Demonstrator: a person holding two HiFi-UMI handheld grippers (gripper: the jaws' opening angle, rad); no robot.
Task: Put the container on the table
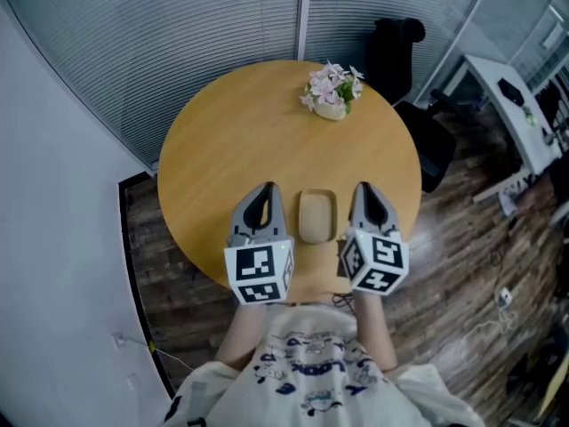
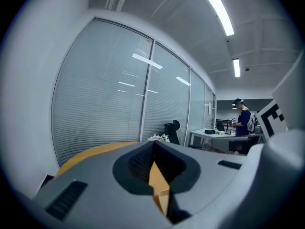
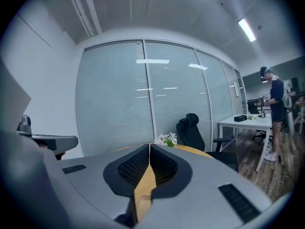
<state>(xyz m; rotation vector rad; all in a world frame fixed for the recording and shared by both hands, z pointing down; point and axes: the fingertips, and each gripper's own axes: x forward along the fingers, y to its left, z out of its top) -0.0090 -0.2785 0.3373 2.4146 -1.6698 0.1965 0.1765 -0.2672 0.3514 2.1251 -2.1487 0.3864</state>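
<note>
Head view looks steeply down on a round, tan wooden table (image 1: 222, 140) with two holders on it. At the table's 12 to 1 o'clock edge stands a small pale pot of pink and white flowers (image 1: 332, 90). Near the 6 o'clock edge lies the tan, rounded-rectangular container (image 1: 316, 216), flat on the wood. Its top is a smooth, closed surface, so whatever is inside cannot be seen.

The container sits between the two tools. The left gripper (image 1: 264, 196) is at the container's 9 o'clock and the right gripper (image 1: 366, 196) at its 3 o'clock. Both are just beside it, with a thin strip of tabletop showing on each side, and both point toward 12 o'clock. Neither one has the container in its jaws.

Left gripper view shows that gripper's (image 2: 153, 144) dark ribbed pads pressed together at the tips. Only a sliver of tan tabletop shows lower down, and nothing is pinched. Right gripper view shows the same for the right gripper (image 3: 149, 147): tips meeting and nothing gripped. The flowers show past the tips in both gripper views.

A black office chair (image 1: 396, 52) stands beyond the table at 1 o'clock.
</note>
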